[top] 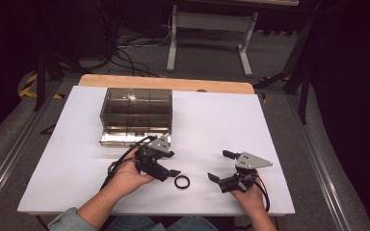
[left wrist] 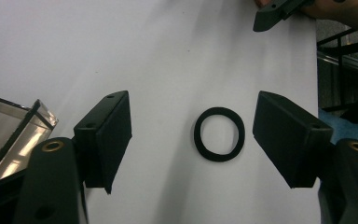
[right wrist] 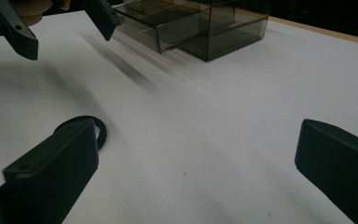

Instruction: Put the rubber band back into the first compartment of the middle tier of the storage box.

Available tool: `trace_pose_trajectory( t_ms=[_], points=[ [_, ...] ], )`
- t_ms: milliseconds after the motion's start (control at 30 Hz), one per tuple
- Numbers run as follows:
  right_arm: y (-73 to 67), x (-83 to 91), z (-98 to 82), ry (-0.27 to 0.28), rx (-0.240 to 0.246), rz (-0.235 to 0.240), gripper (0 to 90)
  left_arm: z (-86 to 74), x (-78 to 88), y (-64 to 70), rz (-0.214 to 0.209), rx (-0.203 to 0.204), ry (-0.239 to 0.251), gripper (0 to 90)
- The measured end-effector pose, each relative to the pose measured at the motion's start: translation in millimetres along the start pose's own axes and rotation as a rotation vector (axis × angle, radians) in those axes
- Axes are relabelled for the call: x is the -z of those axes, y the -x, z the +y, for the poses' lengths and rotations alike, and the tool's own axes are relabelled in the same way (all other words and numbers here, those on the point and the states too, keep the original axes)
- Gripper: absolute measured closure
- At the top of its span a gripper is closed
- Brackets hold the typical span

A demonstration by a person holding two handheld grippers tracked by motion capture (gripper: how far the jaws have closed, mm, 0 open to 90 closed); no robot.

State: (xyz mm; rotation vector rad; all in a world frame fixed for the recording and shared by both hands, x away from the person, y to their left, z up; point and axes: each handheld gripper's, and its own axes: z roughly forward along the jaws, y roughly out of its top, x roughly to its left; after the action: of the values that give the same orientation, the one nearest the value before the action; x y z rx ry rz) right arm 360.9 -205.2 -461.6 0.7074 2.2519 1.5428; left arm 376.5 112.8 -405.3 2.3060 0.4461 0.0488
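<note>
A thin black ring [left wrist: 219, 134], flat and matte like rubber, lies on the white sheet [top: 212, 125] that covers the table, and in the left gripper view it sits between the two jaws, nearer the right-hand one and touching neither. The left gripper [top: 169, 169] has blocky black jaws with flat pads, spread apart with nothing pressed between them. In the high view the ring rests just beside that gripper's tip, between the two hands. The right gripper [top: 219, 166] is held near the front edge of the sheet, well apart from the ring; its jaws stand wide and bare, and in the right gripper view its left-hand jaw hides part of the ring. A smoky see-through plastic box [top: 136, 111] with inner dividers stands farther back, a low tray or drawer jutting from its front; what the compartments hold is too dim to make out. In the left gripper view only a glossy corner of it shows, cut off at the edge. A pale wooden strip [top: 166, 83] shows past the sheet's far edge. Beyond the table the room is dark, with grey floor, loose cables and a white metal stand [top: 207, 33]
</note>
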Motion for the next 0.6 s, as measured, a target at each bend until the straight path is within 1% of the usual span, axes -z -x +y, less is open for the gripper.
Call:
trace_pose_trajectory(
  t_ms=[167,400,600],
  points=[
    [-0.1,0.0,0.0,0.001,0.000,0.001,0.0,-0.8,-5.7,0.5,-0.008,0.003,-0.016,31.8],
    [0.1,0.0,0.0,0.001,0.005,0.002,0.0,-2.9,-16.4,1.8,0.010,0.022,-0.042,38.6],
    [-0.1,-0.4,-0.1,0.002,0.005,0.006,0.0,-3.3,-23.8,4.7,0.018,0.020,-0.069,42.9]
  ],
)
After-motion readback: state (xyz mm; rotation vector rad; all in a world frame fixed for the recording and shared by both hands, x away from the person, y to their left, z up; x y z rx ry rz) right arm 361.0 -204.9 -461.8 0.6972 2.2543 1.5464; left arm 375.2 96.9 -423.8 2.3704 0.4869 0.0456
